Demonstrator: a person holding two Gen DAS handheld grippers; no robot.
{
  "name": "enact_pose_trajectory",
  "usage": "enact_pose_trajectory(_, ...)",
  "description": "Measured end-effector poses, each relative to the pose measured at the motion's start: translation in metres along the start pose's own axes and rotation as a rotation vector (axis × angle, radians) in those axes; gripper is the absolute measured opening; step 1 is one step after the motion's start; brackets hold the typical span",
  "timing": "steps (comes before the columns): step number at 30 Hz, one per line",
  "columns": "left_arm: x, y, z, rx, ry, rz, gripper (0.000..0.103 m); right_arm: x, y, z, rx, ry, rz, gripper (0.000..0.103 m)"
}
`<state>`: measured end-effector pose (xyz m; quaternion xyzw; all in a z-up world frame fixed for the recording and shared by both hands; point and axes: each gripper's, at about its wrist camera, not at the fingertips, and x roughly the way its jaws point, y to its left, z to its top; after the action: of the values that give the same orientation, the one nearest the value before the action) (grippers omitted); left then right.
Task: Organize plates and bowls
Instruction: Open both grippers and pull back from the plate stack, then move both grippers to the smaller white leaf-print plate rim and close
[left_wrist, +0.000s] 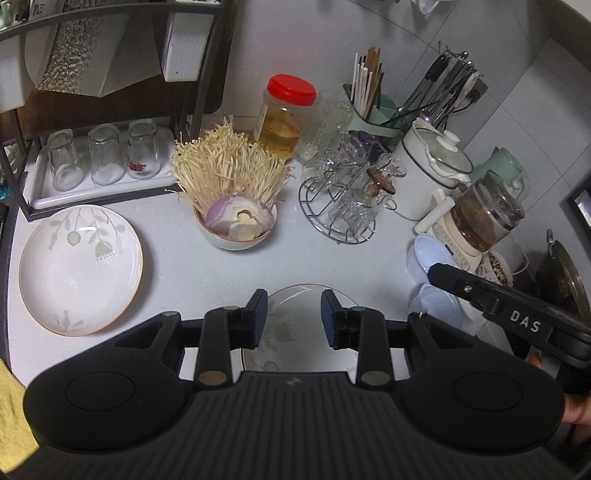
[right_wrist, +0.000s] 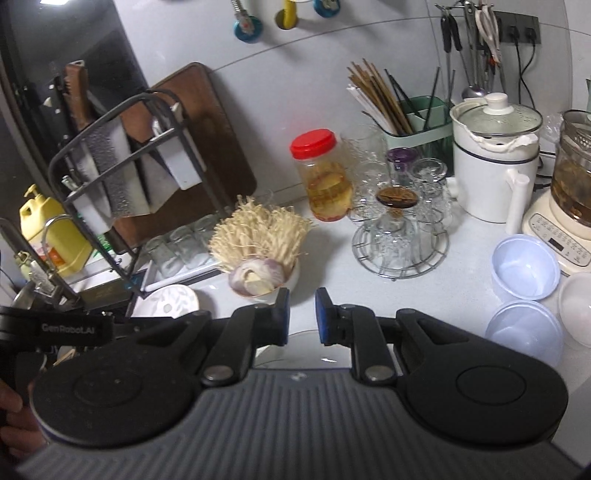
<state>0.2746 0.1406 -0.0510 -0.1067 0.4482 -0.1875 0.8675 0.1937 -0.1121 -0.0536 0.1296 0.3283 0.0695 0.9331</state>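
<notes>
A white floral plate (left_wrist: 79, 269) lies on the counter at the left. A second floral plate (left_wrist: 295, 332) lies right below my left gripper (left_wrist: 294, 319), whose jaws stand open above it, holding nothing. A bowl of enoki mushrooms and cut onion (left_wrist: 236, 221) stands mid-counter; it also shows in the right wrist view (right_wrist: 260, 275). Two pale blue plastic bowls (right_wrist: 524, 267) (right_wrist: 524, 330) and a white bowl (right_wrist: 578, 306) sit at the right. My right gripper (right_wrist: 301, 317) is open and empty, above the near plate's rim (right_wrist: 306, 338). The left plate shows partly (right_wrist: 166, 301).
A dark rack with upturned glasses (left_wrist: 103, 158) stands back left. A red-lidded jar (left_wrist: 284, 118), a wire stand of glass cups (left_wrist: 343, 199), a chopstick holder (left_wrist: 369, 107), a white pot (left_wrist: 432, 166) and a glass kettle (left_wrist: 487, 210) crowd the back right. A yellow cloth (left_wrist: 11, 417) lies near left.
</notes>
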Motion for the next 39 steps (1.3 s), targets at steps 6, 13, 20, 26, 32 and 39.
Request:
enact_pose_trajectory(6,-0.023,0.013,-0.005,-0.005,-0.037,0.049,0.042,-0.003,0.019,-0.002,-0.030,-0.022,0.027,0.018)
enact_pose_trajectory(13,-0.047,0.028,-0.019,-0.029,-0.053,0.074,0.043,-0.011,0.045,-0.013,-0.056,-0.020,0.054,0.018)
enact_pose_trajectory(20,-0.067,0.044,-0.033,-0.051,-0.063,0.074,0.043,-0.021,0.071,-0.027,-0.074,-0.027,0.057,0.018)
enact_pose_trajectory(26,-0.087,0.061,-0.046,-0.044,-0.080,0.073,0.043,-0.027,0.094,-0.044,-0.067,-0.021,0.056,0.018)
enact_pose_trajectory(32,-0.106,0.080,-0.060,-0.044,-0.078,0.058,0.043,-0.034,0.115,-0.056,-0.048,-0.027,0.043,0.018)
enact_pose_trajectory(39,-0.123,0.104,-0.071,-0.042,-0.068,0.058,0.044,-0.036,0.137,-0.065,-0.046,-0.022,0.042,0.018)
